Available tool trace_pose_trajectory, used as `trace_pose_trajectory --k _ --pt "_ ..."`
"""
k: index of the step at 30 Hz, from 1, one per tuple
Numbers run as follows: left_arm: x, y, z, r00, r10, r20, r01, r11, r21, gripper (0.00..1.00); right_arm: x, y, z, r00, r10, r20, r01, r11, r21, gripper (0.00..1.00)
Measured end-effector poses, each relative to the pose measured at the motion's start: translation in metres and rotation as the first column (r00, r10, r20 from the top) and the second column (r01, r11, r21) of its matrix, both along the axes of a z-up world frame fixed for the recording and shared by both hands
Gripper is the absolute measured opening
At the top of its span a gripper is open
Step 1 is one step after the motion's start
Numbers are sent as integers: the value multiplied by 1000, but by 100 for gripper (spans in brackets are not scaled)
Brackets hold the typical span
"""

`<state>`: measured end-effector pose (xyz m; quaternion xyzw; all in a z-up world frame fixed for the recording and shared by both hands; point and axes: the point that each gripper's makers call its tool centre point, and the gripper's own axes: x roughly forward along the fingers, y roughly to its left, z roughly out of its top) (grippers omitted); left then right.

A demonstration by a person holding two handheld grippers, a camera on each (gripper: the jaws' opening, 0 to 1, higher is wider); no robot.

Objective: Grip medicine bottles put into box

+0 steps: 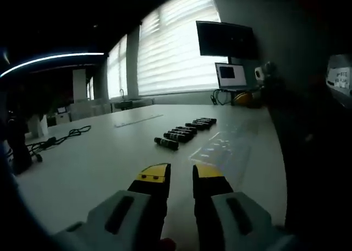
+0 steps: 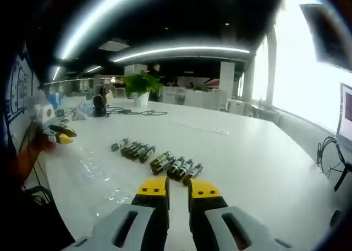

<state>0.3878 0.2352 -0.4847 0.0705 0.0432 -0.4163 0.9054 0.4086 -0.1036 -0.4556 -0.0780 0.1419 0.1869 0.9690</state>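
In the left gripper view, bare worktop [image 1: 110,157] stretches left toward a black cable [image 1: 60,136]; its right edge drops off near a monitor [image 1: 231,76]. The left hand-held gripper [image 1: 181,176] hovers with jaws slightly apart, nothing between them, well short of the medicine bottles [image 1: 184,132]. In the right gripper view, the right hand-held gripper [image 2: 177,187] is likewise slightly parted and empty, bottles just ahead, a plant [image 2: 142,86] beyond.

Dim office; white table [image 1: 110,157] (bright blinds [image 1: 176,47] behind).
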Motion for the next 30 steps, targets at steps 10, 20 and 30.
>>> trace_pose_trajectory --k 10,20,30 --pt "3 3 -2 999 16 -29 -17 1000 -13 10 28 -2 -16 998 -41 -53 40 999 -31 10" --pt "3 4 -2 999 9 -38 -10 1000 -21 10 54 -3 -31 991 -67 -118 58 995 -75 12" --pt "3 3 -3 999 3 -50 -5 1000 -23 10 77 -7 -45 978 -97 -183 85 994 -71 12"
